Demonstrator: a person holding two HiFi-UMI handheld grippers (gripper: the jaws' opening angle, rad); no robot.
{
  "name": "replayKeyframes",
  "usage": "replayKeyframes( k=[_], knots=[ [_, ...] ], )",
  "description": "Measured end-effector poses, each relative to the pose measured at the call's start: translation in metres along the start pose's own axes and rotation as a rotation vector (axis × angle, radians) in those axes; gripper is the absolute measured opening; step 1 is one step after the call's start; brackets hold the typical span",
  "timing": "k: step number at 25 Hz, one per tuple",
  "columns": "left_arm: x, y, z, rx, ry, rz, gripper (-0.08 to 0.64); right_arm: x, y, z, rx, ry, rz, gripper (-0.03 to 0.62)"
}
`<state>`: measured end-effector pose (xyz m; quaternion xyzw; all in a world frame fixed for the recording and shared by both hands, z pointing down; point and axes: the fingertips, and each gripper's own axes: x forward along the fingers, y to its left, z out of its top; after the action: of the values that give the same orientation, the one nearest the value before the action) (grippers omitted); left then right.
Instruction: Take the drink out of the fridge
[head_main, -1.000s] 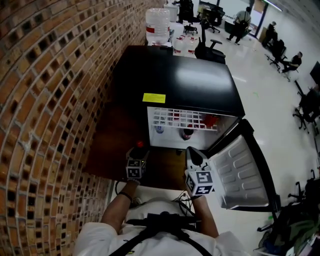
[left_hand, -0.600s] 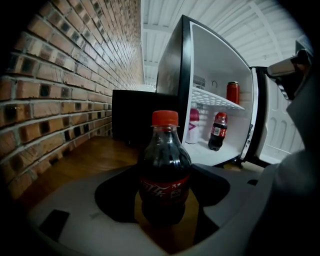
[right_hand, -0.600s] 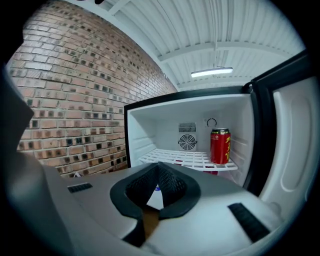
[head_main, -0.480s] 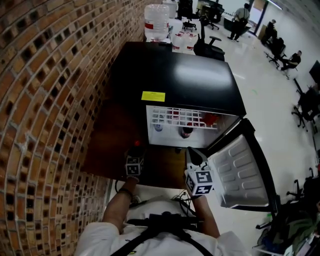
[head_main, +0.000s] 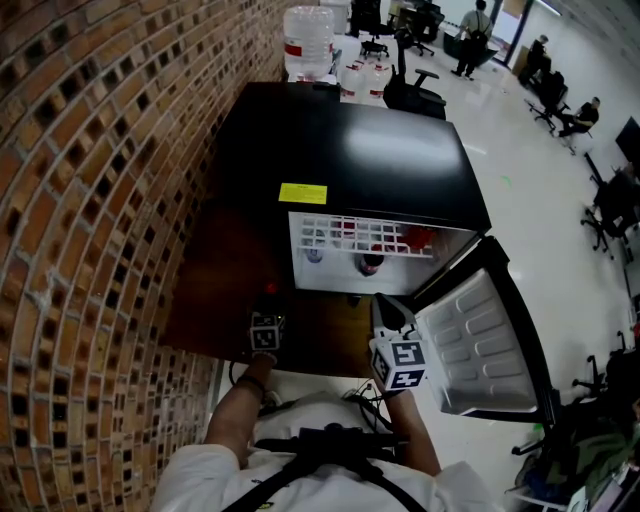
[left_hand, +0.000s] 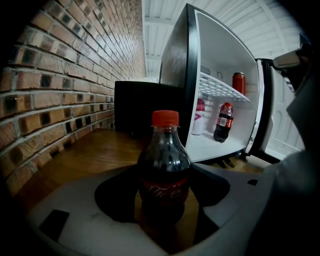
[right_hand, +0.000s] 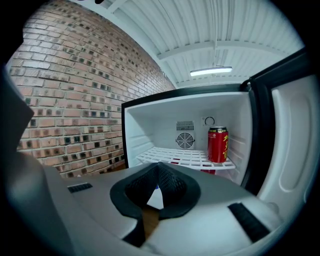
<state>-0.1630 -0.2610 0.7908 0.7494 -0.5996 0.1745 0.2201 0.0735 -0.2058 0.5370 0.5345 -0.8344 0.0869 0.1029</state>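
Note:
A cola bottle (left_hand: 165, 170) with a red cap (head_main: 270, 288) stands upright between the jaws of my left gripper (left_hand: 165, 197), and the pads press on its sides. It is over the wooden table (head_main: 215, 285), left of the fridge opening; its base is hidden. The black mini fridge (head_main: 350, 150) is open, its door (head_main: 480, 340) swung to the right. Inside are a red can (right_hand: 218, 144) on the wire shelf, a second cola bottle (left_hand: 223, 122) and a white and pink bottle (left_hand: 198, 116) below it. My right gripper (right_hand: 159, 175) faces the opening, shut and empty.
A brick wall (head_main: 90, 200) runs along the left, close to the table. Large water jugs (head_main: 305, 40) stand behind the fridge. Office chairs and people are far off at the upper right. The open door blocks the right side.
My left gripper and the bottle have drifted slightly left, away from the fridge opening. The right gripper has stayed put.

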Motion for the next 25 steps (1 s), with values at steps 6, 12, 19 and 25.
replayKeyframes(
  k=[6,12,19,25],
  knots=[
    [0.005,-0.002,-0.008,0.016,0.022,-0.001,0.31,-0.002,0.001,0.003,0.0,-0.005,-0.001,0.008],
    [0.003,-0.003,-0.008,0.036,0.016,-0.001,0.311,-0.005,-0.001,0.003,0.009,-0.008,-0.01,0.008],
    [-0.007,-0.007,-0.01,0.088,0.002,-0.003,0.311,-0.005,0.003,0.003,0.005,-0.012,-0.005,0.008],
    [-0.016,-0.008,-0.017,0.104,0.003,0.003,0.312,-0.007,0.004,0.006,0.004,-0.015,-0.004,0.008]
  ],
)
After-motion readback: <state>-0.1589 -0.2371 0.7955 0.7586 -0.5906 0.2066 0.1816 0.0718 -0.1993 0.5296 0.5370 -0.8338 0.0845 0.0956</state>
